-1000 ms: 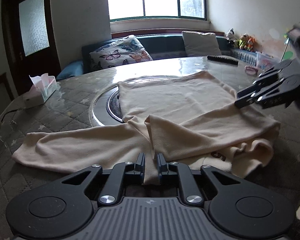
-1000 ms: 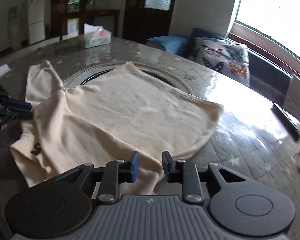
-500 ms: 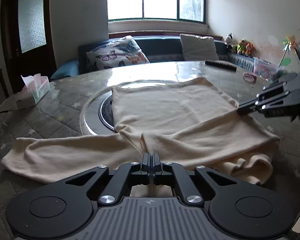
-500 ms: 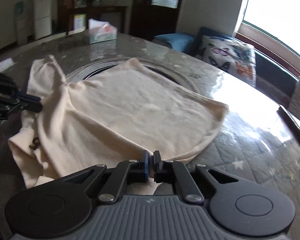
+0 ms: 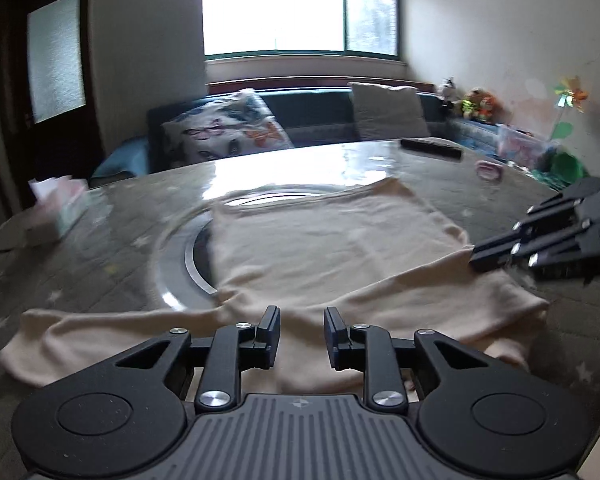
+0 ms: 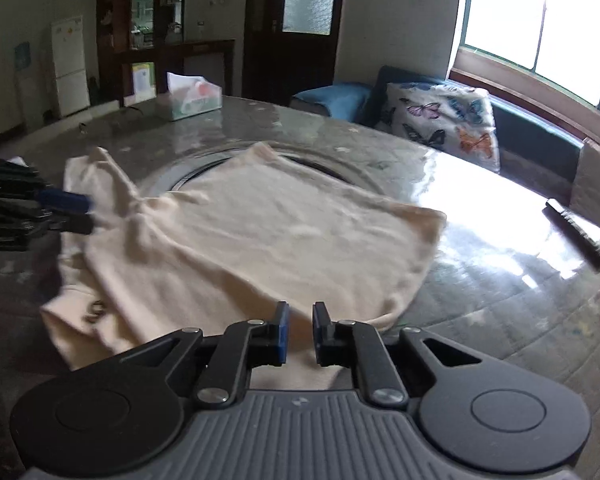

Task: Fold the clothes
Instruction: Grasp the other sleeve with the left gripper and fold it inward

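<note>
The shirt (image 5: 340, 256) is lying spread over the middle of the table (image 5: 100, 264), partly covering the round inset ring (image 5: 172, 276) at the table's centre. Its far hem is reaching toward the window edge, and one long sleeve (image 5: 80, 332) is trailing out flat toward the table's left side, as the left wrist view shows it. Near the front edge, a flap of cloth is lying doubled over the body, with a bit of dark print (image 6: 94, 310) peeking out under the fold in the right wrist view.

The left gripper (image 5: 302, 336) is hovering just over the folded edge near the front of the table, its fingers standing apart with only cloth showing between them; it is gripping nothing. The right gripper (image 6: 300, 334) is sitting over the shirt's right side edge, fingers parted by a narrower gap, also holding nothing, though cloth is lying right under its tips.

As a judgement, the task is looking early to midway: one fold across the near part seems to be in place, while the left sleeve is waiting to be brought in and the body is waiting to be halved. The tissue box (image 6: 194, 96) and remote (image 5: 430, 148) are sitting well apart from the shirt.
</note>
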A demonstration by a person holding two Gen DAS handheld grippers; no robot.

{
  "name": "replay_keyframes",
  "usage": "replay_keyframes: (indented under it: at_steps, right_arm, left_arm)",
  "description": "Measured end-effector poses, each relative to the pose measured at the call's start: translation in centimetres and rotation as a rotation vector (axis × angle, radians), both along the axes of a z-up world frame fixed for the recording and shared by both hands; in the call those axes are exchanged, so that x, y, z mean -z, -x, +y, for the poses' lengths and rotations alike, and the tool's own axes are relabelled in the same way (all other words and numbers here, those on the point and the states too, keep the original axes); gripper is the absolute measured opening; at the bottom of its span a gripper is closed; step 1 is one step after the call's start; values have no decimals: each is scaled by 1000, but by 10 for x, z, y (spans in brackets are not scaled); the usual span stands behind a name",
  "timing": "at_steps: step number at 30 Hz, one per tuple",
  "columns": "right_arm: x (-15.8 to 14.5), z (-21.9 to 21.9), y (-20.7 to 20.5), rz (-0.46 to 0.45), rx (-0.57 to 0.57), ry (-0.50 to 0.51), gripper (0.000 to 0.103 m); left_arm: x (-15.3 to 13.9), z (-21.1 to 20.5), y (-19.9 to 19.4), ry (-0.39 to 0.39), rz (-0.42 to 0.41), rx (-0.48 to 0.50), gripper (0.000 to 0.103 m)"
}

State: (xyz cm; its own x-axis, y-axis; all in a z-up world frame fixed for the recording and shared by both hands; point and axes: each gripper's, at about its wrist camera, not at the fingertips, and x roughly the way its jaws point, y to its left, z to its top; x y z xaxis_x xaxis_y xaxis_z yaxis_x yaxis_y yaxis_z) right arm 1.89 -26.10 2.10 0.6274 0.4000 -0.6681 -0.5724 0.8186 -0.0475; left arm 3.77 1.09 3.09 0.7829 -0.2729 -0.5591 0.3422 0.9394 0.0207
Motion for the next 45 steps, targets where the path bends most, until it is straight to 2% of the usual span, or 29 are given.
replay_keyframes:
  at_steps: [4, 7, 12, 17, 23, 32, 34, 39, 45]
  right_arm:
    - [8, 10, 15, 27, -30, -11, 17]
    - [13, 17, 26, 28, -57, 0, 18]
    - [15, 25, 34, 34, -94, 20, 18]
    - [9, 38, 15, 38, -92, -12, 18]
    - [15, 69, -7, 46, -98, -6, 18]
    - [23, 126, -20, 39, -151, 18, 18]
    - [24, 138, -20, 28, -164, 24, 18]
    - [16, 152, -12, 14, -206, 20, 18]
    - [14, 159, 13, 15, -278, 59, 18]
  left_arm:
    - [14, -10, -20, -8, 49, 14, 26]
    - [24, -8, -26, -29, 71, 1, 25]
    - [18, 1, -22, -4, 48, -18, 25]
    - [13, 13, -20, 16, 33, -57, 25]
    - [10, 56, -9, 22, 37, -165, 26]
    - [9, 135, -4, 35, 61, -402, 30]
    - [10, 149, -4, 43, 67, -451, 36]
    - [13, 170, -2, 48, 63, -522, 42]
    - [20, 189, -13, 94, 88, -630, 42]
